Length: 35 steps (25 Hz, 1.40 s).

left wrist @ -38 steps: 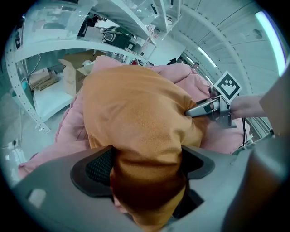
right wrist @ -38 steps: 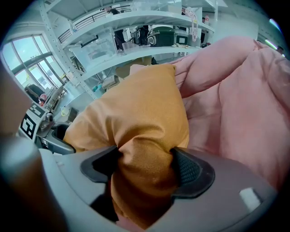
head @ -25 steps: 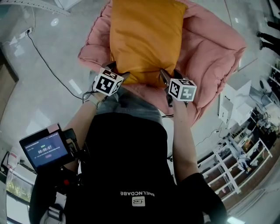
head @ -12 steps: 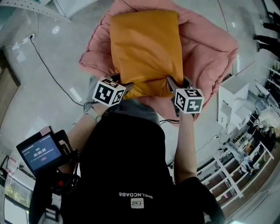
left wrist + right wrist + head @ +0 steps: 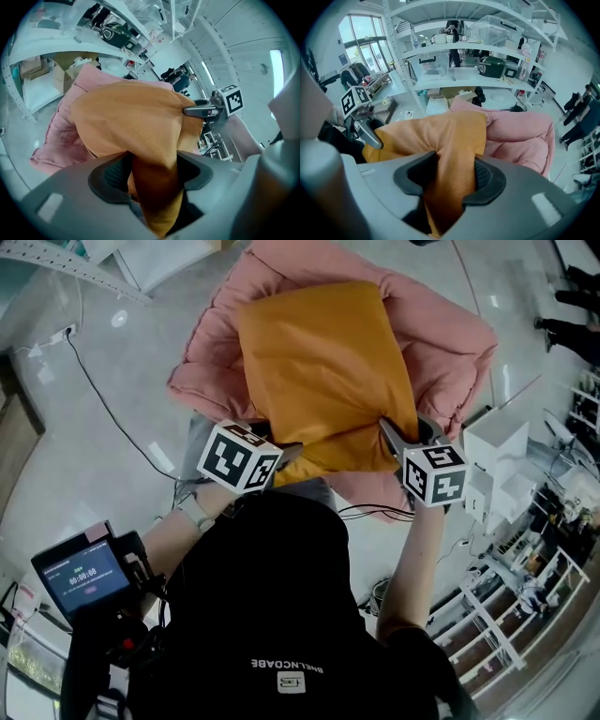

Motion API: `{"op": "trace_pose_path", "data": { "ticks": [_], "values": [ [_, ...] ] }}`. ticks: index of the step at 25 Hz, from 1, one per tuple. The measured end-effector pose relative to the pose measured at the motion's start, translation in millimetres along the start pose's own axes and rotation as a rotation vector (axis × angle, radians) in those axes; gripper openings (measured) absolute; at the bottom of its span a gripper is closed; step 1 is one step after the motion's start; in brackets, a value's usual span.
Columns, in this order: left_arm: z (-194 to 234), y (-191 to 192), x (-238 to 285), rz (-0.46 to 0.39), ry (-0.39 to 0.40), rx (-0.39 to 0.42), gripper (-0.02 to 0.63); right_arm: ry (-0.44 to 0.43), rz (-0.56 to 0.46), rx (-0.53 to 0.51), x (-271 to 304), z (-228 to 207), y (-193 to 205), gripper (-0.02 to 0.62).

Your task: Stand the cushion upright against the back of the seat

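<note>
Left grip: your left gripper (image 5: 281, 454), at the lower left, has its jaws narrow and pinching the near left corner of the soft orange fabric cushion (image 5: 323, 362). They have just been closing, and cloth is bunched between them.
Cushion: it sits in the middle of the frame with its near edge raised. Its far end seems to rest on the puffy pink padded seat (image 5: 459, 343).
Right grip: your right gripper (image 5: 408, 432) pinches the near right corner the same way, and its jaws have just been closing too.
Why: holding both corners keeps the cushion even while you tip it.
Room: the seat back is at the top, with open space above the cushion. A white box (image 5: 497, 442) stands near your right side.
</note>
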<state>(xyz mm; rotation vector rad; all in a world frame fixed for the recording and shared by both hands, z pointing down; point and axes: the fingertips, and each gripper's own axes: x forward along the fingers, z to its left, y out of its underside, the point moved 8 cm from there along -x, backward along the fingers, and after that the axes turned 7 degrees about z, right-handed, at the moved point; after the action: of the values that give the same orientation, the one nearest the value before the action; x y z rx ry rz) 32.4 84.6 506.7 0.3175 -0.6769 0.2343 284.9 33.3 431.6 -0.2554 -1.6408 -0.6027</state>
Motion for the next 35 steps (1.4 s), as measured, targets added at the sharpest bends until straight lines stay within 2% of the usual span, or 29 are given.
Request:
{"op": "trace_pose_path", "data": {
  "ticks": [7,19,23,27,35],
  "values": [
    [-32,-18,1,0.011,0.104,-0.049,0.318,0.018,0.085,-0.095,-40,-24,-17,0.198],
    [-102,-22,11,0.039,0.28,-0.203,0.311,0.054,0.246,-0.344,-102,-43,-59,0.198],
    [-149,-24,43,0.053,0.334,-0.23,0.308,0.051,0.293,-0.437,-131,-65,-49,0.198],
    [-193,-32,78,0.095,0.411,-0.228,0.299,0.041,0.357,-0.509,-152,-90,-42,0.198],
    [-233,-16,74,0.181,0.557,-0.167,0.285,0.002,0.486,-0.631,-171,-55,-61,0.198]
  ]
}}
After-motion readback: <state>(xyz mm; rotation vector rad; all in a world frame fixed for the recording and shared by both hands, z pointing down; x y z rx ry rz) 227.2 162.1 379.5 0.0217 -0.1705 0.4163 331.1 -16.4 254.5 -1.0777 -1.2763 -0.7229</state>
